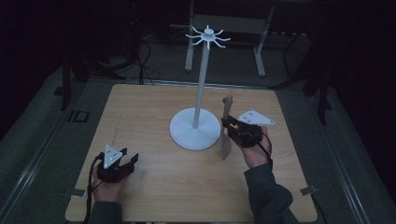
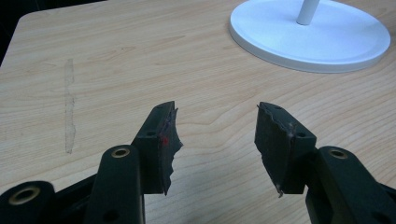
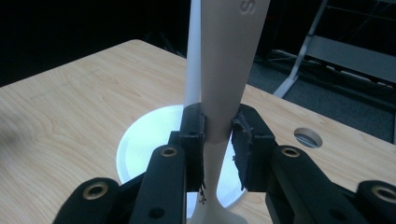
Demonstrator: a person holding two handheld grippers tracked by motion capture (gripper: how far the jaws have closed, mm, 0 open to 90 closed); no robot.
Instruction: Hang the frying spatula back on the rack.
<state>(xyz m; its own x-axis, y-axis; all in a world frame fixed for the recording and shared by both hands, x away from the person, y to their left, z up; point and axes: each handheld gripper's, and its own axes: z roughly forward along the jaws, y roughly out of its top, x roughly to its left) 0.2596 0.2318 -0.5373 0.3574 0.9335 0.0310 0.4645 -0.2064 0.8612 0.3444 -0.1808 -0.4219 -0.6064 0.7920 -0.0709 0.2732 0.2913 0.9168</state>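
Stand [image 1: 195,130] mid-table [image 1: 154,186], spatula [image 1: 226,126] just right of it

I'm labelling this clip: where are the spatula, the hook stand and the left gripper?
spatula [image 3: 224,79]: right gripper view, on its handle above the jaws.
hook stand [image 1: 194,133]: high view, on its round white base.
left gripper [image 2: 217,140]: left gripper view, midway between its open jaws.

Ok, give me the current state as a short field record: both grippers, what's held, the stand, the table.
left gripper: open, nothing between its jaws, low over the table near its front left
right gripper: shut on the utensil handle
utensil: pale, spatula-like, held upright, blade end down
stand: white, round base, tall pole, hooks on top, none loaded
table: light wood
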